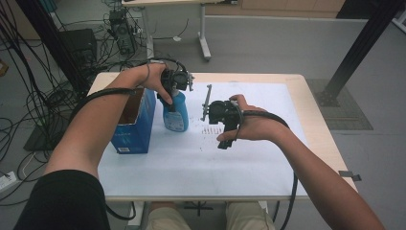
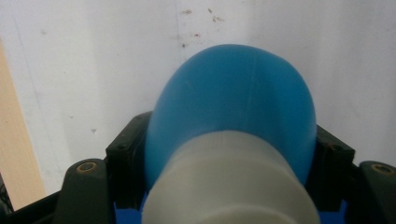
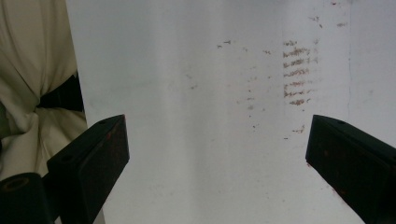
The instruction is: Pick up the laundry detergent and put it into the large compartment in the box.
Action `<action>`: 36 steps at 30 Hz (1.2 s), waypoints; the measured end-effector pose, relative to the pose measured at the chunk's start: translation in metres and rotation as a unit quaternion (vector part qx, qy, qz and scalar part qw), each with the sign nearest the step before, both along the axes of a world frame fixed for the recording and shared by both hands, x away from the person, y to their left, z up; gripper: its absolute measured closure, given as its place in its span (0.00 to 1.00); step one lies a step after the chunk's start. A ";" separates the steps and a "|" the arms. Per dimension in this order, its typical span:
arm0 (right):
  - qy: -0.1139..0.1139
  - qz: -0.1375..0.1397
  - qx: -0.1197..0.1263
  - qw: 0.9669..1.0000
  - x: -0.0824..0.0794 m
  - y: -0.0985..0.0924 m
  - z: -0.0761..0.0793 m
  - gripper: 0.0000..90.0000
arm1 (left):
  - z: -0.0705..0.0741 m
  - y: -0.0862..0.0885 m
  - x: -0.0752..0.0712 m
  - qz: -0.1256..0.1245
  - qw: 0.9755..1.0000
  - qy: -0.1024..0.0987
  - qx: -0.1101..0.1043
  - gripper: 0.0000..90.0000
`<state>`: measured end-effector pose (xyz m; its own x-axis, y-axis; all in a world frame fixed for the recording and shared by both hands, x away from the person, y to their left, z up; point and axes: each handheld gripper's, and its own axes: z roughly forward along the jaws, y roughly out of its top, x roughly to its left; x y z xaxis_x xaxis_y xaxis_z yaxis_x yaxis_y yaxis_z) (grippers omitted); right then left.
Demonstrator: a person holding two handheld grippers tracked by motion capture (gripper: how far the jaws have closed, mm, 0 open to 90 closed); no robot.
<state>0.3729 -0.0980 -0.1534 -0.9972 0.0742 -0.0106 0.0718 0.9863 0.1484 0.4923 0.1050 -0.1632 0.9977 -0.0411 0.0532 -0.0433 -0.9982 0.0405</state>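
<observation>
A: Where is the blue bottle (image 1: 175, 114)?

B: It stands upright left of the middle of the high view, on the white sheet (image 1: 249, 158) that covers the table (image 1: 313, 120). A blue box (image 1: 136, 129) stands just beside it, nearer the left edge of the frame.

A: What does your left gripper (image 1: 174, 82) do?

B: You hold it over the top of the bottle. In the left gripper view the black jaws sit tight against both sides of the bottle (image 2: 233, 107), right by its white cap (image 2: 229, 186). So they squeeze the bottle.

A: And your right gripper (image 1: 215, 112)?

B: You hold it near the middle of the high view, apart from the bottle. In the right gripper view its jaws stand wide, with nothing between them. Below them the sheet (image 3: 187, 140) has little brown marks (image 3: 296, 74) in the upper right of the frame.
</observation>
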 end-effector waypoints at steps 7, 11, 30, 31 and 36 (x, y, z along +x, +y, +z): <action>0.000 0.001 0.000 1.000 0.001 0.000 -0.002 0.07 | 0.000 0.000 0.002 0.002 1.000 0.002 0.000 0.37; 0.000 0.002 0.001 1.000 0.002 0.000 -0.002 0.07 | 0.001 -0.002 0.002 0.004 1.000 0.003 0.004 0.38; 0.005 0.001 0.000 1.000 0.003 0.001 -0.005 0.06 | 0.001 -0.005 0.006 0.013 1.000 0.011 0.009 0.38; 0.005 0.001 0.002 1.000 0.003 0.000 -0.005 0.06 | 0.001 -0.005 0.006 0.013 1.000 0.011 0.009 0.38; 0.006 0.001 0.000 1.000 0.003 0.000 -0.005 0.06 | 0.001 -0.006 0.006 0.025 1.000 0.011 0.011 0.38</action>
<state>0.3763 -0.0977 -0.1587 -0.9974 0.0722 0.0005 0.0715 0.9864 0.1480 0.4983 0.0995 -0.1624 0.9995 0.0081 0.0317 0.0075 -0.9998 0.0198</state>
